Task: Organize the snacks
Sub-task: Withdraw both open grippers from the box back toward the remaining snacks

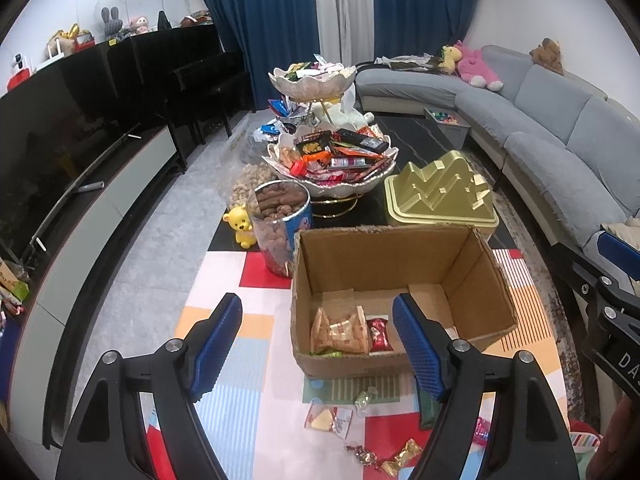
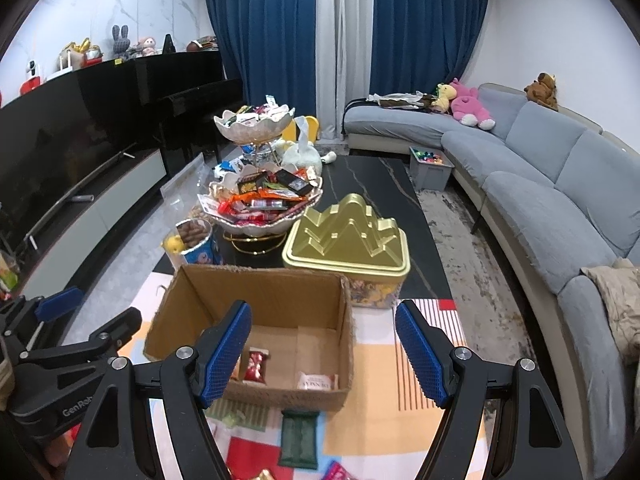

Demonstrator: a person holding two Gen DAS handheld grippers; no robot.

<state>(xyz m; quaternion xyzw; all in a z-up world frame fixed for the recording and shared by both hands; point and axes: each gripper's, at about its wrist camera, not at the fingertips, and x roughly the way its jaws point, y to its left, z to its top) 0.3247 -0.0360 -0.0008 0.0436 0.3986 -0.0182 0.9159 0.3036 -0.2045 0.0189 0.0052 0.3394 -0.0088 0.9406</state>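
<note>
An open cardboard box (image 1: 472, 272) (image 2: 192, 308) stands on the patterned cloth. Inside lie orange wafer packets (image 1: 340, 332), a red packet (image 1: 378, 334) (image 2: 255, 366) and a white packet (image 2: 316, 381). Loose snacks lie on the cloth in front: a yellow-white packet (image 1: 328, 420), gold candies (image 1: 402, 456), a dark green packet (image 2: 298, 440). My left gripper (image 1: 316, 344) is open and empty above the box's near wall. My right gripper (image 2: 322, 354) is open and empty above the box's right side.
A tiered snack stand (image 1: 332, 156) (image 2: 260, 196), a gold mountain-shaped tin (image 1: 440, 196) (image 2: 348, 240) and a jar of nuts (image 1: 280, 220) stand behind the box. A grey sofa (image 2: 560, 184) runs along the right, a TV cabinet (image 1: 100, 208) along the left.
</note>
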